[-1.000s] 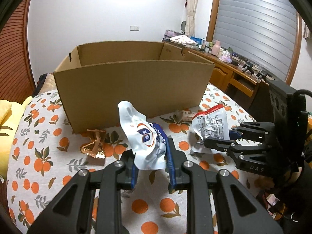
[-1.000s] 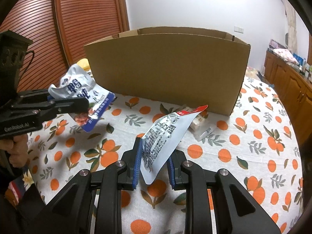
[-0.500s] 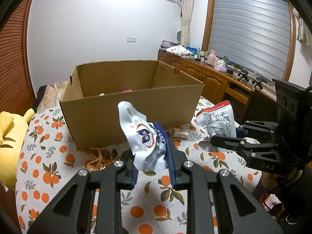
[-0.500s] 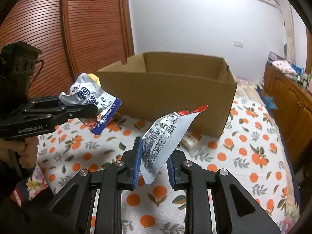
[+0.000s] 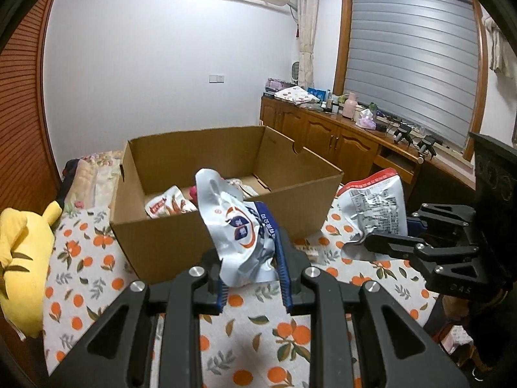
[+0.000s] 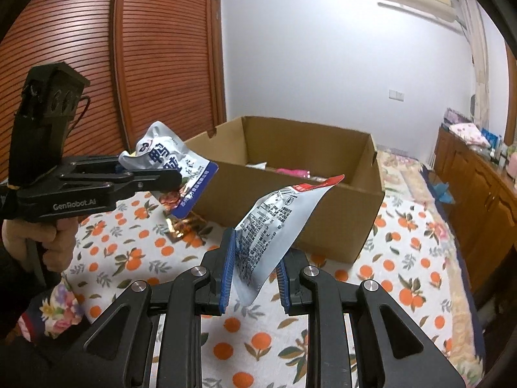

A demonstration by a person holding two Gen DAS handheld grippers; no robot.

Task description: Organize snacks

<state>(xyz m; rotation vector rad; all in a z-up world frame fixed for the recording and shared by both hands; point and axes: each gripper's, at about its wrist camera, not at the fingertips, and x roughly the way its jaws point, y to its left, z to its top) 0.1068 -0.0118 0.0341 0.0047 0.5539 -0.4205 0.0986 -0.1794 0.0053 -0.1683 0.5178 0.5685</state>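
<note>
My left hand-held gripper [image 5: 250,278] clamped on blue-white snack pouch [image 5: 239,229]; right hand-held gripper [image 6: 253,278] clamped on red-topped snack pouch [image 6: 274,223]. Both held above worktop [image 6: 404,278], just before cardboard box [image 5: 181,236].

"GenRobot.AI" printed in pale letters along the side of the left claw [image 6: 147,181]. "DAS", faint, on the body of the right claw [image 5: 384,242]. Large blue Chinese character "鸭" on the white and blue snack packet [image 6: 171,165]. Fine print on the back of the red-topped packet [image 6: 274,226], too small to read.
</note>
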